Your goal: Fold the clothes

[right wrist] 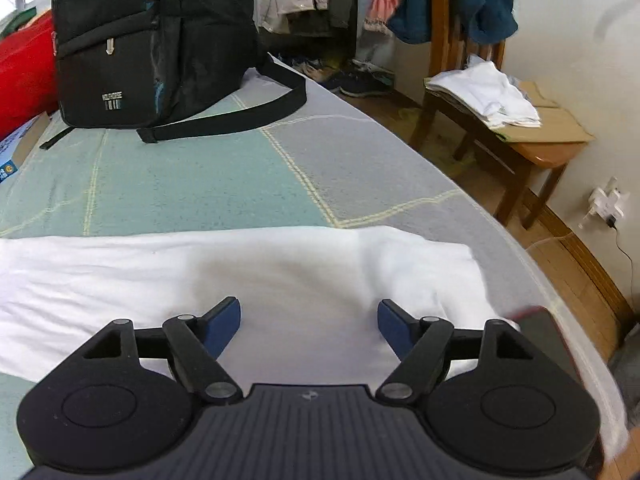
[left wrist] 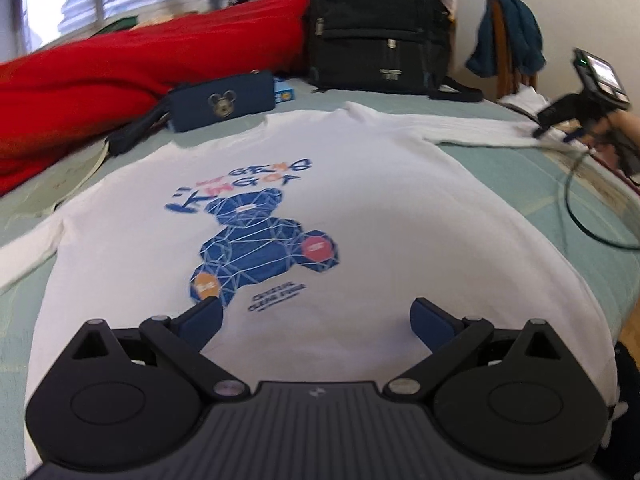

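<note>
Bed (left wrist: pixel 500 184): covered in a pale green and grey quilted spread; it carries everything below.
Shirt (left wrist: pixel 360 208): white long-sleeved top lying flat, print side up, in the middle of the bed; the blue bear print (left wrist: pixel 264 248) sits at its centre. One sleeve (right wrist: pixel 280 272) stretches out toward 3 o'clock in the left wrist view, reaching the bed's edge.
Red bedding (left wrist: pixel 120 76): bunched at 10 o'clock from the shirt.
Backpack (left wrist: pixel 376 32): black, upright at 12 o'clock beyond the collar.
Chair (right wrist: pixel 520 132): wooden, off the bed at 2 o'clock in the right wrist view, with folded white cloth on the seat.
Pouch (left wrist: pixel 224 100): dark blue, at 11 o'clock, just beside the shoulder.
Left gripper (left wrist: pixel 316 316): fingers released, wide apart above the lower hem, nothing between them.
Right gripper (right wrist: pixel 310 324): fingers released, spread above the sleeve, not pinching it.
</note>
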`<state>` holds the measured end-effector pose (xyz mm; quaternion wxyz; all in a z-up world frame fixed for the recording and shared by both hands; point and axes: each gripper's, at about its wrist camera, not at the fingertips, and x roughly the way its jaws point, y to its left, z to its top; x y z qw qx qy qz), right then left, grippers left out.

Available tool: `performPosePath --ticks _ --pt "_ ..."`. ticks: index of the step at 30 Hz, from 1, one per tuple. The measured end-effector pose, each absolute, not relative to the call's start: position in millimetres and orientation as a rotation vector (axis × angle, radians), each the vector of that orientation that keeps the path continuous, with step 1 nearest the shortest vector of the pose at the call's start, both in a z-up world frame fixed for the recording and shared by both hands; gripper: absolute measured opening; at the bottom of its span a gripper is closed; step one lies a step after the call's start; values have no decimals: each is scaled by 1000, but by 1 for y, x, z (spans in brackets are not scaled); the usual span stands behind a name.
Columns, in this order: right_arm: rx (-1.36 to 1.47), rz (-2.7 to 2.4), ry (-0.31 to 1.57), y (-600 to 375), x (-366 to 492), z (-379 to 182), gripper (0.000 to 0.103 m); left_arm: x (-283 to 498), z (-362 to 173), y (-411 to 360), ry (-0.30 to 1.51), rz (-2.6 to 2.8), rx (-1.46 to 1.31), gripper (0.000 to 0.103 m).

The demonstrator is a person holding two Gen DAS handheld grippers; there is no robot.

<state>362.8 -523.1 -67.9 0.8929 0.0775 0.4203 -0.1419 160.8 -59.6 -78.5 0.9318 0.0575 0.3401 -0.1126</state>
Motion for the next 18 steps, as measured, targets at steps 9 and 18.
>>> performPosePath --ticks 9,18 --pt "140 33 822 -402 383 -35 91 151 -69 -46 669 -205 110 100" --pt "93 28 894 -383 393 -78 94 141 -63 -21 697 -105 129 100"
